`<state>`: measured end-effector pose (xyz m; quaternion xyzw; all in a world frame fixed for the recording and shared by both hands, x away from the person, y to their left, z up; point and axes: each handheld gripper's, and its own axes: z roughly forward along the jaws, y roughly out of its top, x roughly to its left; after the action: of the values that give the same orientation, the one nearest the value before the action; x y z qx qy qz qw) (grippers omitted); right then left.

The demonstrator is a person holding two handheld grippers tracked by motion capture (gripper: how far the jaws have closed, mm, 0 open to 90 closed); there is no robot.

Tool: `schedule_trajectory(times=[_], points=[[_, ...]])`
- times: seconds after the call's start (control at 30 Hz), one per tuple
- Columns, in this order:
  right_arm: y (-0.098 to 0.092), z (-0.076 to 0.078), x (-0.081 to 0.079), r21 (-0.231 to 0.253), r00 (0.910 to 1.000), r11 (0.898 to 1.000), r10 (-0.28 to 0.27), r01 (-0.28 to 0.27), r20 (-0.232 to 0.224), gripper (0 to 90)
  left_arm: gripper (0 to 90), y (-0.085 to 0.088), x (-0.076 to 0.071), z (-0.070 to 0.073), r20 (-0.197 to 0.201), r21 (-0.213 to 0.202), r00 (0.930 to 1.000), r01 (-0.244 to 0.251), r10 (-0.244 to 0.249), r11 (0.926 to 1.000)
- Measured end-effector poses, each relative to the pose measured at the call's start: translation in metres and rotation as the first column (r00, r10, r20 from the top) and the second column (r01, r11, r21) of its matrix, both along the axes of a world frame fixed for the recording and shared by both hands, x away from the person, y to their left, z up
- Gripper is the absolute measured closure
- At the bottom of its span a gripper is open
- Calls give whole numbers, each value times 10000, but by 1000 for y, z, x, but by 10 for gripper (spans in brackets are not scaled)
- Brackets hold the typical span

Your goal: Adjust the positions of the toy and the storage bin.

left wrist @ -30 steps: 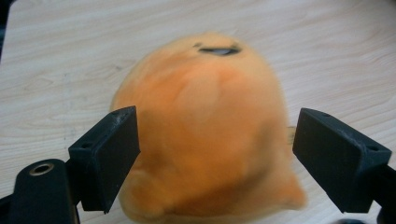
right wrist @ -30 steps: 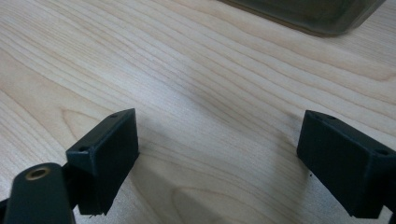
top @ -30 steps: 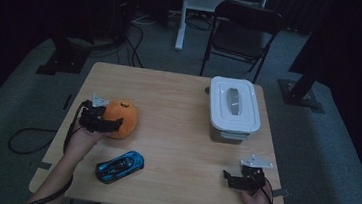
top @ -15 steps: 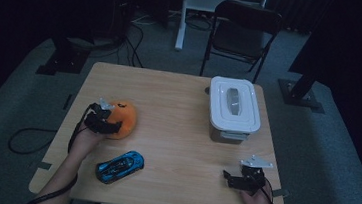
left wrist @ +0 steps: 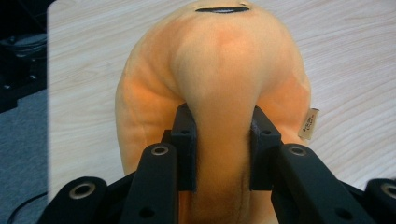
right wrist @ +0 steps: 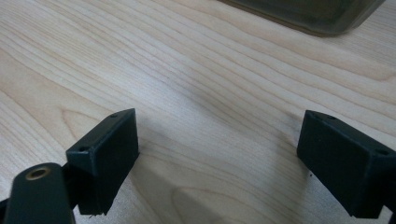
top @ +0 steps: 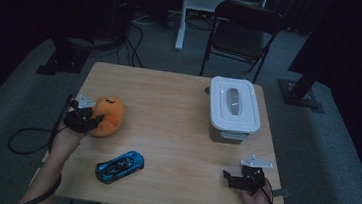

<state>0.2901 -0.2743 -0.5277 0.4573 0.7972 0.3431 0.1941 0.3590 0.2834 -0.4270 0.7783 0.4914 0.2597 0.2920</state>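
The left gripper [top: 87, 118] has just been closing its jaws, and now they squeeze a fold of the soft orange toy [left wrist: 224, 88]. The toy sits at the left side of the table [top: 168, 106]. The right gripper [right wrist: 219, 158] rests wide open, holding nothing.

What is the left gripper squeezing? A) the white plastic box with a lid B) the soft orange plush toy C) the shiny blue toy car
B: in the left gripper view, the left gripper has just been closing its two black jaws, and they pinch a fold of the soft orange plush toy.
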Motion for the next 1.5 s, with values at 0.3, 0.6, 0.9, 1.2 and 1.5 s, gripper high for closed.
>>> schedule_trajectory(times=[0.3, 0.6, 0.9, 1.2, 1.5], points=[[0, 0, 0, 3, 10000, 10000, -61, 61, 3, 122, 703, 2, -9, -6, 70, -258, 9989, 457, -456, 9986], [0, 0, 0, 0, 10000, 10000, -58, 58, 5, 122, 540, -16, 0, -28, -644, 60, 9894, 1307, -1300, 9914], [0, 0, 1, 21, 9999, 9999, -161, 161, -23, 119, 165, -12, -9, -7, -394, -526, 9921, 1172, -1193, 9917], [-24, 14, -7, 45, 9894, 9921, -1255, 1255, 735, 120, 7, -26, -10, 13, 208, -1386, 9908, 1351, -1336, 9811], [-53, 21, -2, -156, 9661, 9697, -2415, 2438, 919, 120, 8, -55, 1, 16, 645, -1509, 9800, 1962, -1884, 9689]])
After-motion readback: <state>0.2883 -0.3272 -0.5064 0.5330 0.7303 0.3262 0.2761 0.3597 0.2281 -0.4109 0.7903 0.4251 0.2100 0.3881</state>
